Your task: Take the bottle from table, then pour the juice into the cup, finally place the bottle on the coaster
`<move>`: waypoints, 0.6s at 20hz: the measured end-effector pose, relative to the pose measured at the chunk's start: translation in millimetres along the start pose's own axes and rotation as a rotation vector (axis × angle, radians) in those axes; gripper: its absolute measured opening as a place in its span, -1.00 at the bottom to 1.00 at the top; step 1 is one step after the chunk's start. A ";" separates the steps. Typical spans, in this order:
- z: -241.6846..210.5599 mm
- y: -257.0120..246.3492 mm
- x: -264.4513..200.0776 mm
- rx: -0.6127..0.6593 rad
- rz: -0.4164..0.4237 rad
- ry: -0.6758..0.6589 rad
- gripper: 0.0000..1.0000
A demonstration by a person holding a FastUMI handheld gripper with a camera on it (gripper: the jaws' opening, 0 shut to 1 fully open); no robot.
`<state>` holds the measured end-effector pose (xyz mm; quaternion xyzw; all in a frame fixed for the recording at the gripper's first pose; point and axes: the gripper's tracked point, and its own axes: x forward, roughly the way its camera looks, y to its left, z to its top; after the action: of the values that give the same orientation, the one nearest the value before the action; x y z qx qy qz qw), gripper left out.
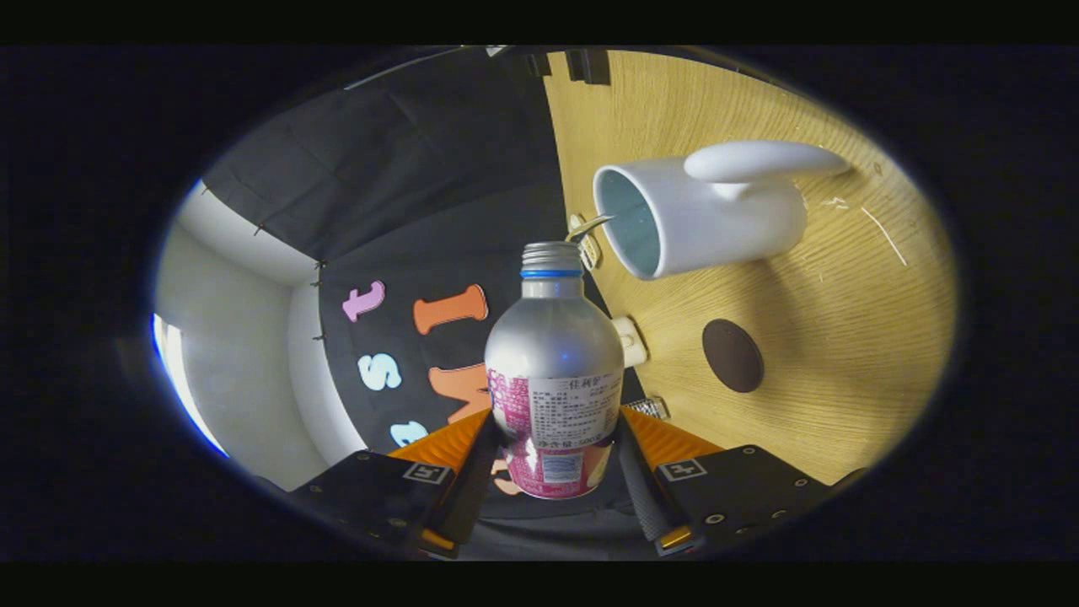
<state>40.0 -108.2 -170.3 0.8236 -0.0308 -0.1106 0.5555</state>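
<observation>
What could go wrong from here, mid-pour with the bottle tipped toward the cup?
1. The bottle mouth sits beside the cup rim, not over the opening, so juice may land on the table.
2. The gripper clamps only the labelled lower body; the smooth metal could slip or twist as it tilts.
3. The coaster lies near the cup, so the swing to it might clip the cup's handle.

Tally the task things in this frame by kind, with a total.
Bottle, held between the gripper fingers: 1
White cup on the wooden table: 1
Dark round coaster: 1
Total: 3
</observation>
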 end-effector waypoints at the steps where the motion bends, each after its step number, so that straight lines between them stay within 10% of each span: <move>1: 0.1 1.1 1.1 0.004 0.001 -0.002 0.49; 12: -0.8 9.2 5.0 0.050 0.031 -0.004 0.49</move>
<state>45.7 -111.9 -162.3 0.8363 -0.0475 -0.1028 0.5365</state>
